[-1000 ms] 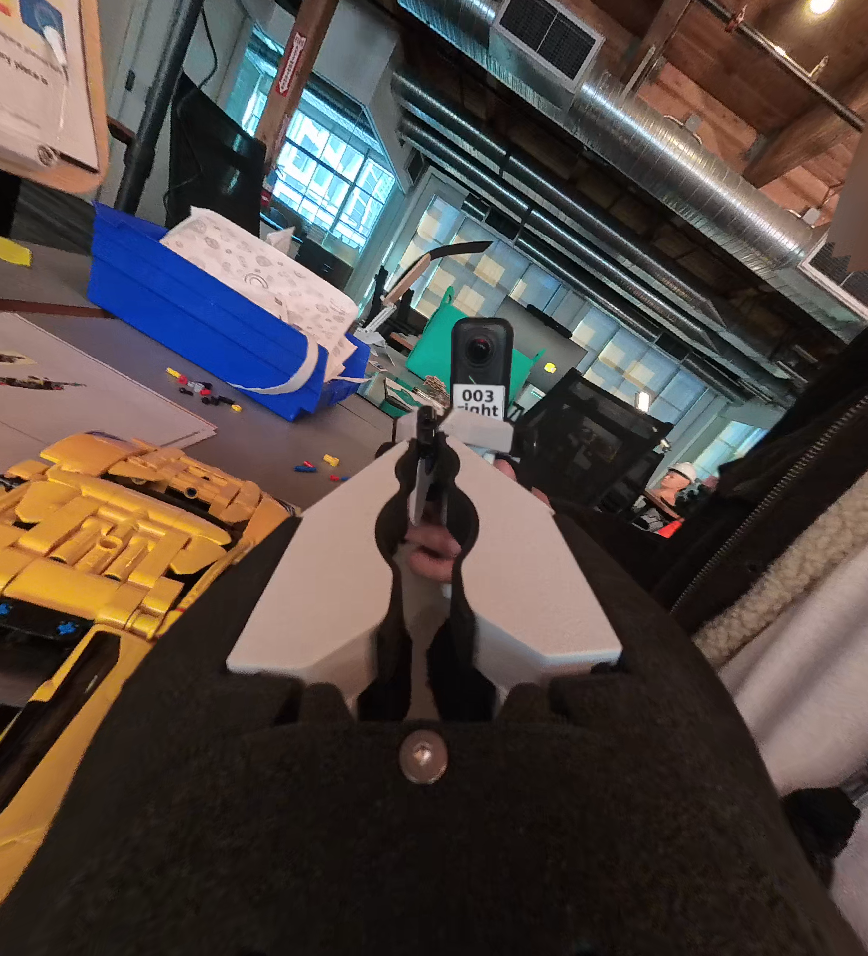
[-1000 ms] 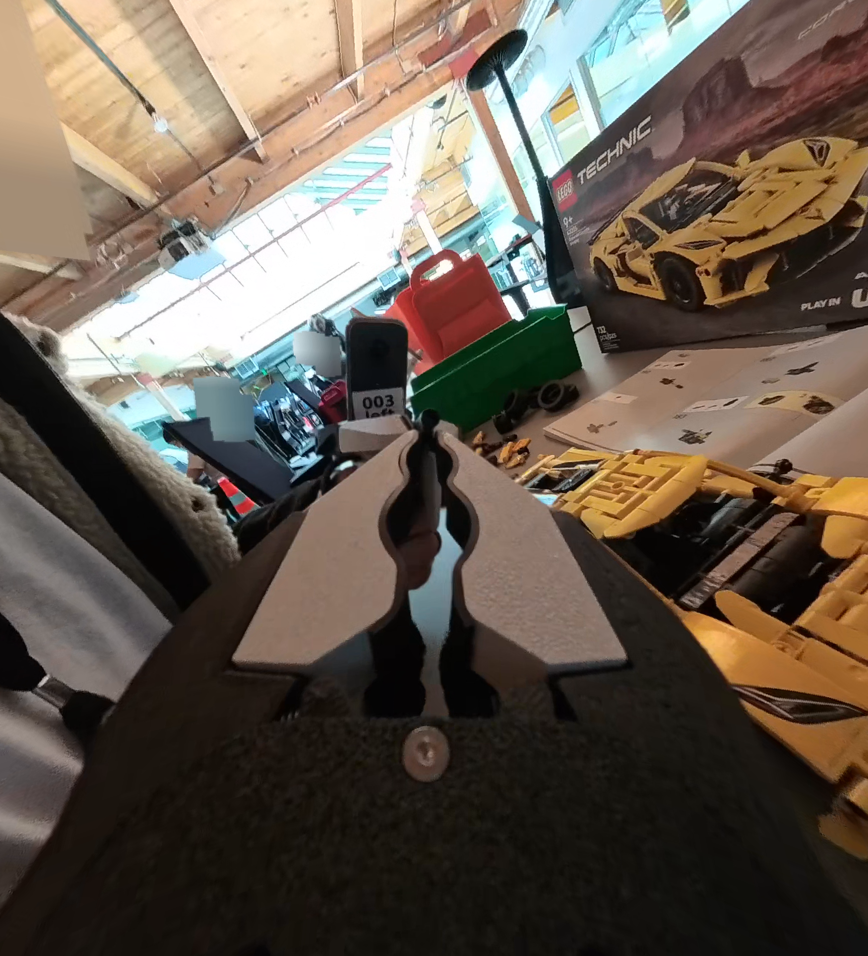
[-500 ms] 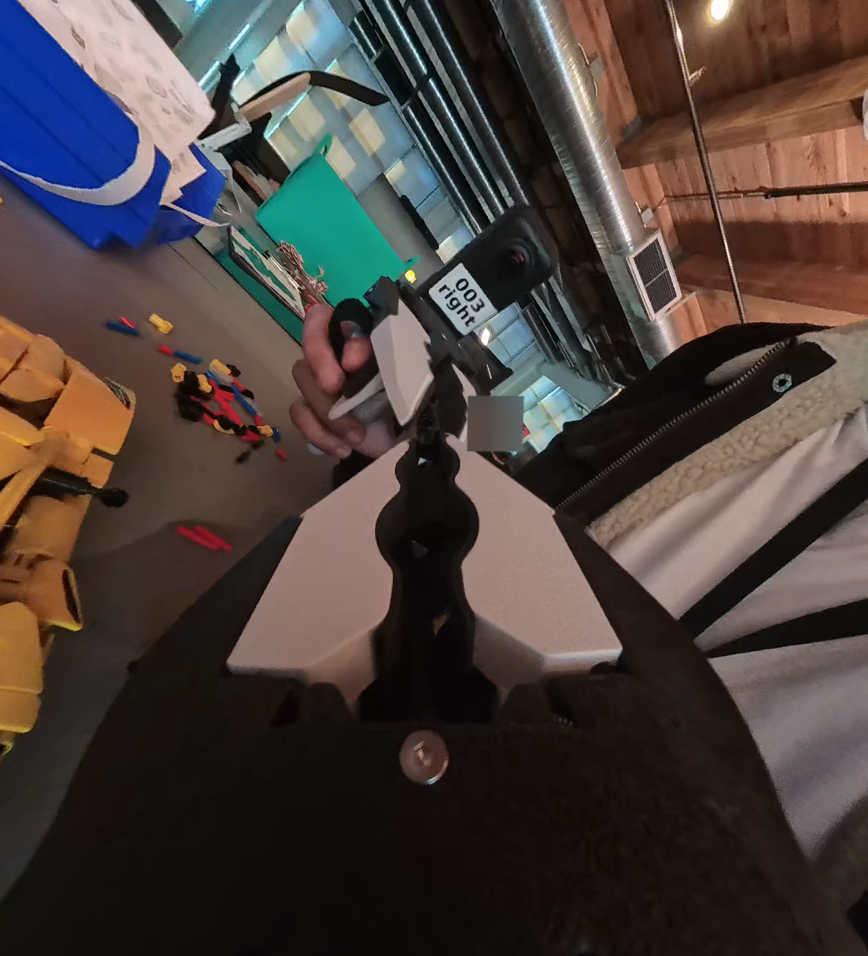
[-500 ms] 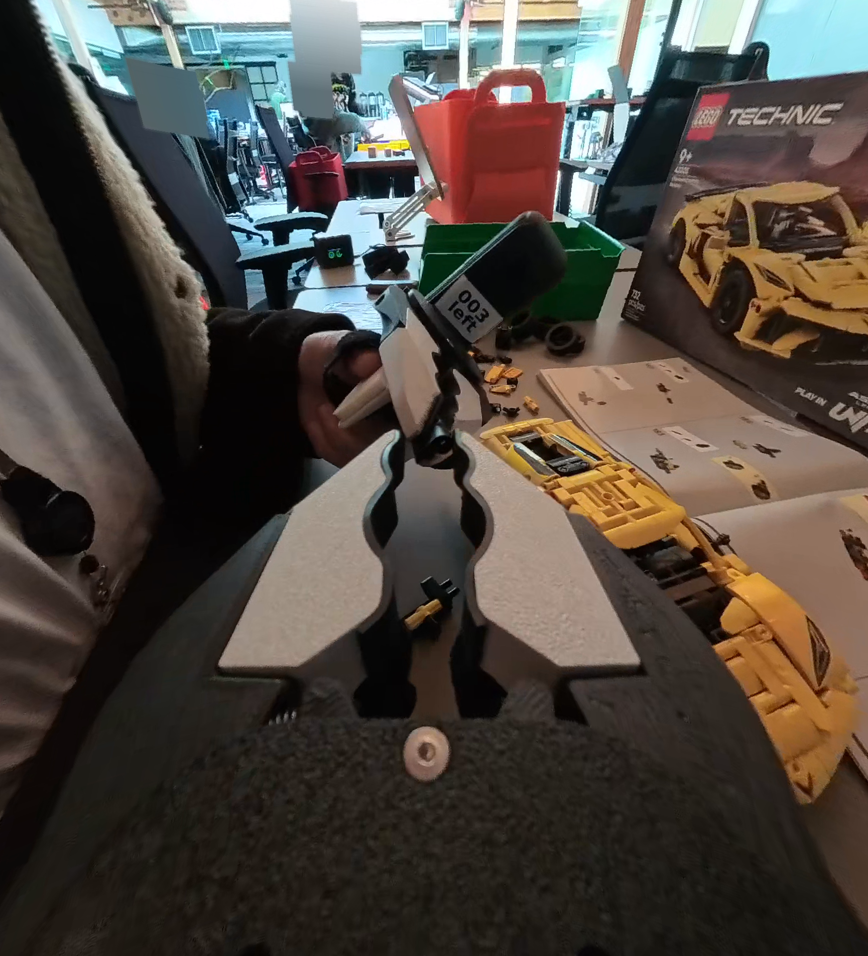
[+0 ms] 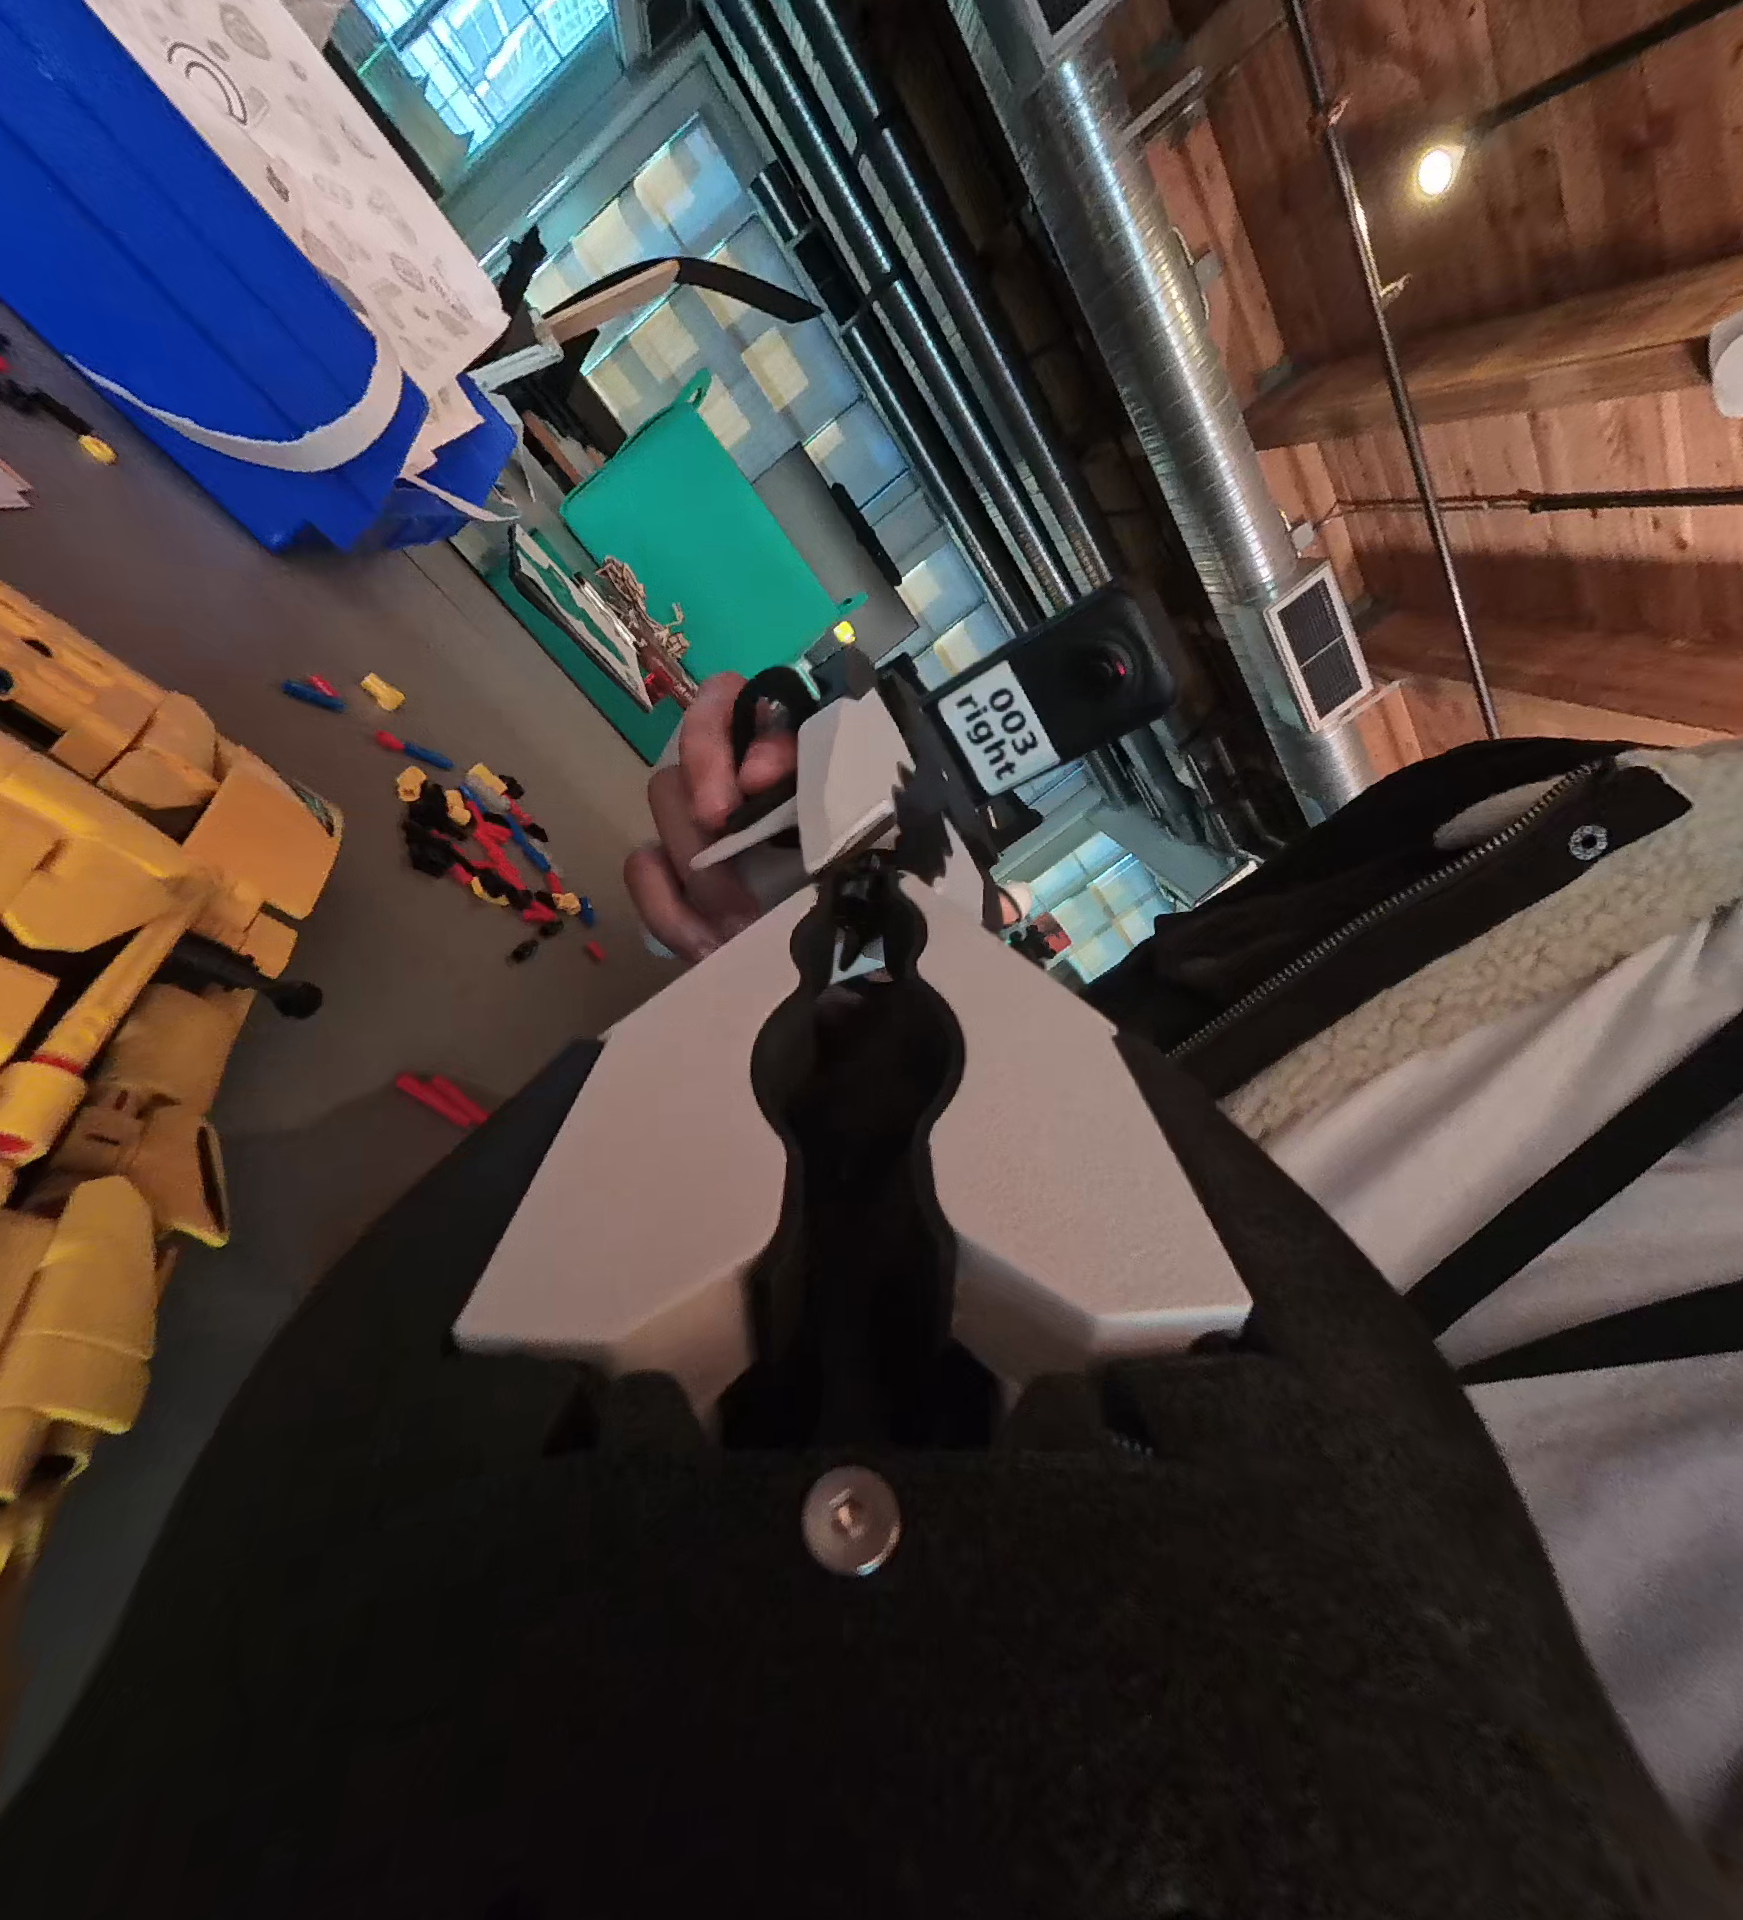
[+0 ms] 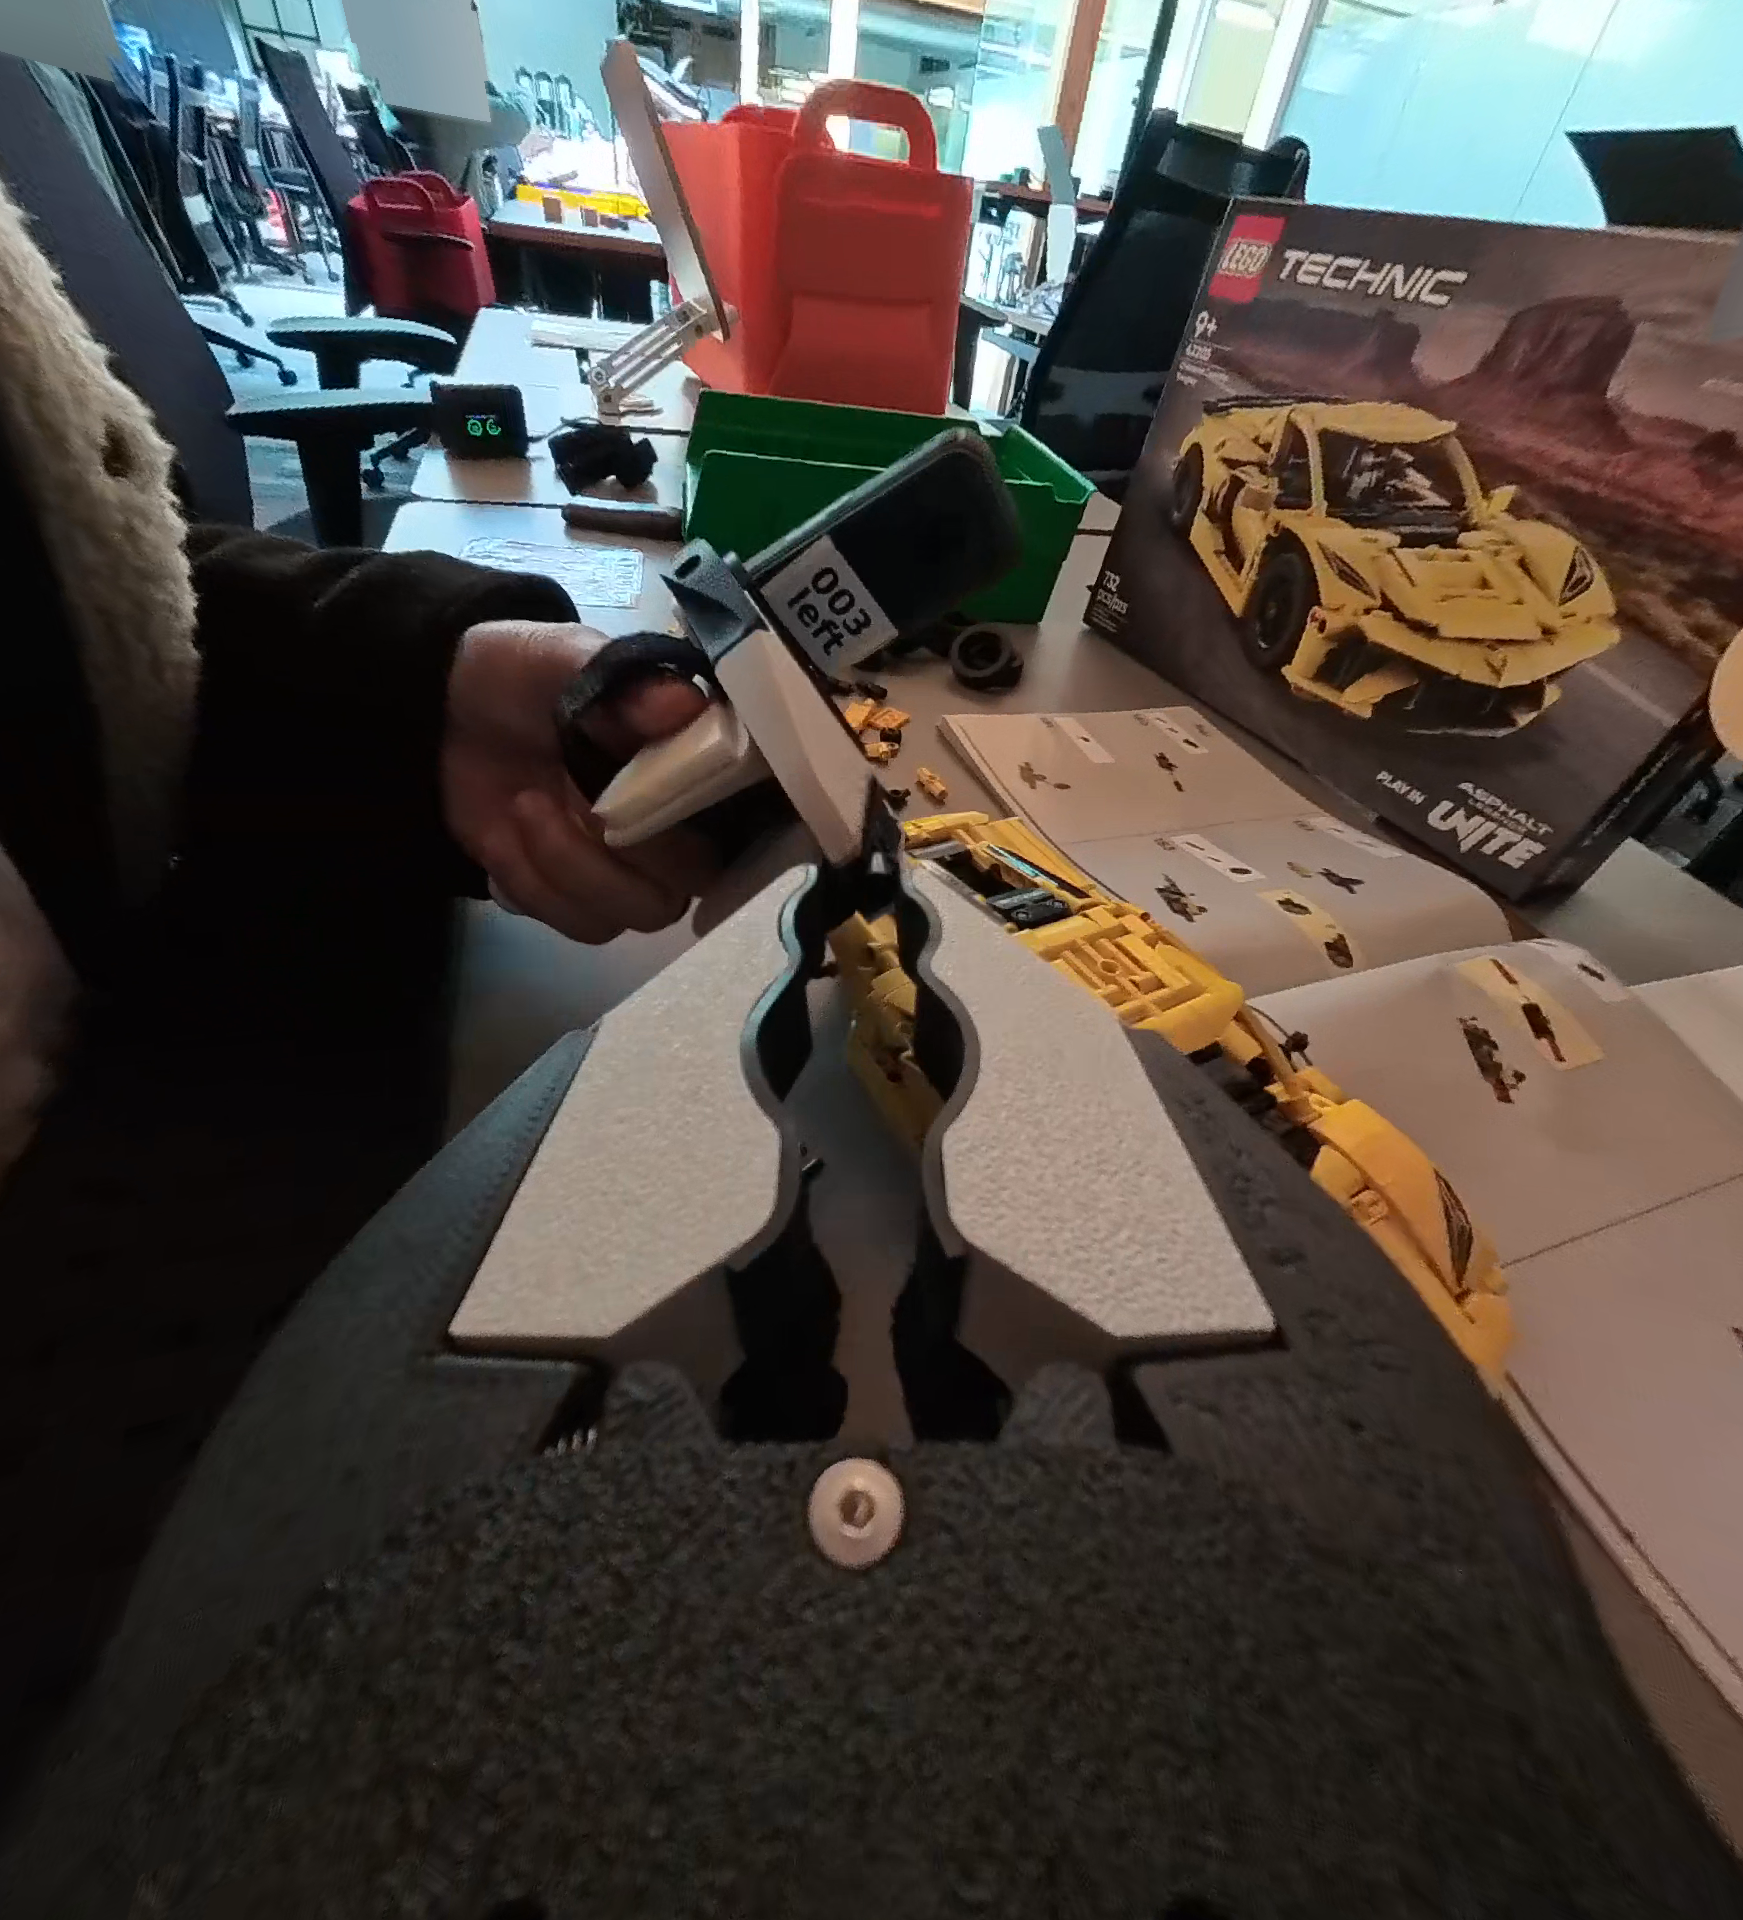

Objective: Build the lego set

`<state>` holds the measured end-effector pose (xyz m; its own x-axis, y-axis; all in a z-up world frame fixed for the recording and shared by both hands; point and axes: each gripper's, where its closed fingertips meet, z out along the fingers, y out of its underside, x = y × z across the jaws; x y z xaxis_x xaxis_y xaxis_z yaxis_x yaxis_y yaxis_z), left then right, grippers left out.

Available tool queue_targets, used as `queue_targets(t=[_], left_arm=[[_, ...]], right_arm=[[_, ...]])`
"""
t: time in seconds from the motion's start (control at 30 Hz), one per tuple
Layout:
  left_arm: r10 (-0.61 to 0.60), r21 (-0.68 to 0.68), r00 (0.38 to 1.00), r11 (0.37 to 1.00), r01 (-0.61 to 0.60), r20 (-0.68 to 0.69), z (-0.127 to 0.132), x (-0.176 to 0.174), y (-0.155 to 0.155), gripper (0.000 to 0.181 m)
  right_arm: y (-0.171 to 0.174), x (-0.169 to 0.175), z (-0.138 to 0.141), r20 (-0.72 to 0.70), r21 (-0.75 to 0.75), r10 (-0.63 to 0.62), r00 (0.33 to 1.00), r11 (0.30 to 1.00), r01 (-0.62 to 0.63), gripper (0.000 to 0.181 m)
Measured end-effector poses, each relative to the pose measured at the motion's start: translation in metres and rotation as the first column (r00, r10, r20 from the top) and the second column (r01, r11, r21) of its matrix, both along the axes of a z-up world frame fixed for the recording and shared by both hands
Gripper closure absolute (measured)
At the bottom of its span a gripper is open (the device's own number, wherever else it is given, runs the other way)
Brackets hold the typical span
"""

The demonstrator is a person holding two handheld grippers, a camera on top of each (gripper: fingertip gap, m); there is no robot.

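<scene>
Both tongs raised tip to tip above the grey worktop [image 5: 347, 582].
Left tongs [image 5: 854, 904] and right tongs [image 6: 859, 883] stand nearly closed, meeting on a small dark piece; which one grips it cannot be told. The yellow Lego car [image 6: 1106, 977] lies below, beside the open instruction booklet [image 6: 1210, 842]; the blue bin [image 5: 119, 312] stands behind.

Since a second ago, tipped off the head-on, level pose: left gripper [image 5: 859, 902] and right gripper [image 6: 859, 883] now angled to each other, tips meeting above the table [image 5: 493, 966]. Since half a second ago, slightly closer together. Yellow car [image 6: 1137, 997] now behind the right gripper's tips, no longer off to its side.
</scene>
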<state>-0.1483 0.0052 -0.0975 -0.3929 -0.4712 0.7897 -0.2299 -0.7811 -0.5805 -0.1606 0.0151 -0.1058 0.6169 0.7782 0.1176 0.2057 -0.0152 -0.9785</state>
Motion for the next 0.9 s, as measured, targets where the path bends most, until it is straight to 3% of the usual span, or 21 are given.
queue_targets(t=[0.2, 0.3, 0.43, 0.5, 0.73, 0.9], left_arm=[[0.084, 0.140, 0.996, 0.987, -0.079, -0.028, -0.006, 0.001, 0.006, 0.174], [0.182, 0.384, 0.979, 0.914, -0.134, -0.092, -0.026, 0.000, 0.011, 0.174], [0.207, 0.444, 0.977, 0.881, -0.161, -0.057, -0.031, 0.002, 0.006, 0.174], [0.219, 0.476, 0.974, 0.864, -0.166, -0.057, -0.036, 0.004, 0.006, 0.174], [0.222, 0.481, 0.974, 0.860, -0.173, -0.046, -0.037, 0.003, 0.005, 0.174], [0.209, 0.506, 0.976, 0.848, -0.154, -0.054, -0.040, 0.005, 0.001, 0.174]], right_arm=[[-0.007, 0.014, -0.007, -0.043, -0.143, -0.021, 0.999, 0.990, 0.014, 0.161], [-0.018, 0.051, -0.047, 0.051, -0.366, -0.092, 0.994, 0.925, 0.105, 0.155], [-0.040, 0.082, -0.104, 0.258, -0.476, -0.184, 0.948, 0.830, 0.291, 0.158], [-0.052, 0.074, -0.121, 0.285, -0.518, -0.149, 0.947, 0.807, 0.283, 0.158], [-0.044, 0.074, -0.139, 0.411, -0.442, -0.224, 0.884, 0.799, 0.408, 0.159], [-0.038, 0.075, -0.139, 0.405, -0.404, -0.282, 0.870, 0.798, 0.447, 0.166]])
